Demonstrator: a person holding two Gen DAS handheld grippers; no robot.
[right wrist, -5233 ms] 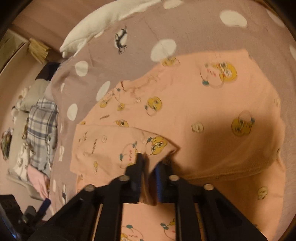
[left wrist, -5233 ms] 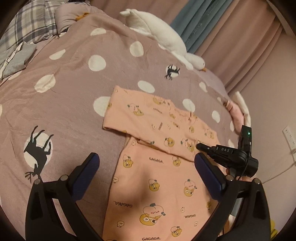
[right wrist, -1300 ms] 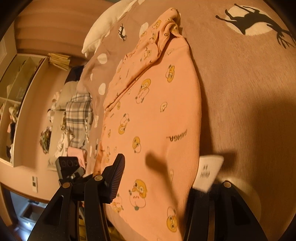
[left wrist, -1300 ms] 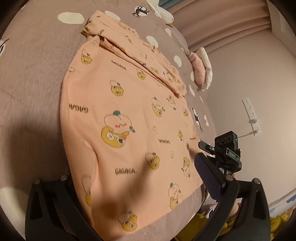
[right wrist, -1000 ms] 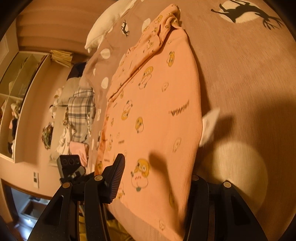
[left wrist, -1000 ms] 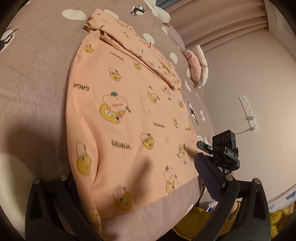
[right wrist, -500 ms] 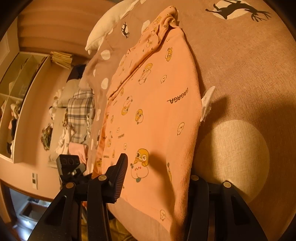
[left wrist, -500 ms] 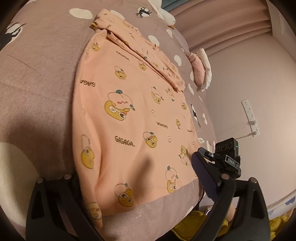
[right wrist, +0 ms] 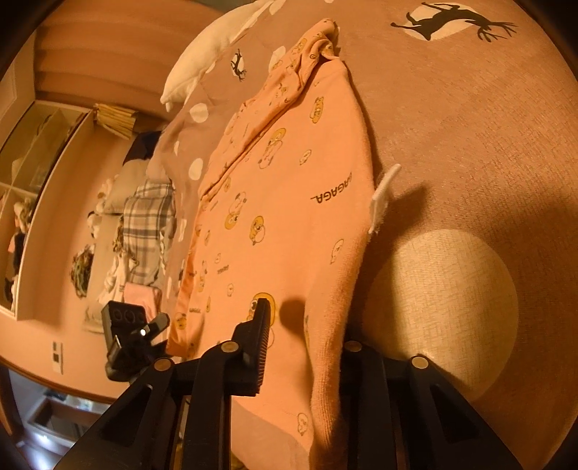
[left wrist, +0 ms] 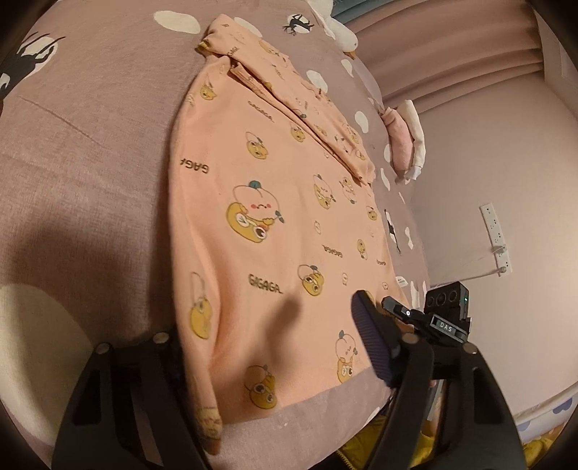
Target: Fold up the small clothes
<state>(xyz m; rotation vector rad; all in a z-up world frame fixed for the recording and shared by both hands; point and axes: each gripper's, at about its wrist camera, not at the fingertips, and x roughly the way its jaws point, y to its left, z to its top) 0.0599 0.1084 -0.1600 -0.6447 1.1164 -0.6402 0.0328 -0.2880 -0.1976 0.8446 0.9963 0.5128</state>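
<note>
- Left gripper point(left wrist: 274, 347) at the near hem corner of the peach shirt point(left wrist: 274, 202); fingers point(left wrist: 372, 343) about two-thirds apart and closing, hem fabric between them, not yet pinched from both sides.
- Right gripper point(right wrist: 307, 336) at the opposite hem corner of the shirt point(right wrist: 289, 202); fingers point(right wrist: 262, 336) narrowed and closing, raised fold of the side edge standing between them; firm pinch cannot be confirmed.
- Same right gripper seen from the left wrist view point(left wrist: 430, 318), just past the right hem corner, near the edge of the bed.
- Shirt laid flat on the mauve bedspread point(left wrist: 90, 144), hem toward the cameras, neck end away; printed with yellow cartoon figures and "GAGAGA" lettering.
- White care label point(right wrist: 383, 195) sticking out from the shirt's side seam, over the bedspread.
- Both sleeves point(left wrist: 289, 90) folded across the upper part of the shirt, forming a band at the far end.
- Bedspread patterned with white dots and black deer silhouettes point(right wrist: 455, 18).
- Beyond the shirt: white plush toy point(left wrist: 336, 25) at the far edge of the bed, pink curtains point(left wrist: 451, 47) behind.
- Plaid fabric point(right wrist: 148, 224) lying farther along the bed, in the right wrist view.
</note>
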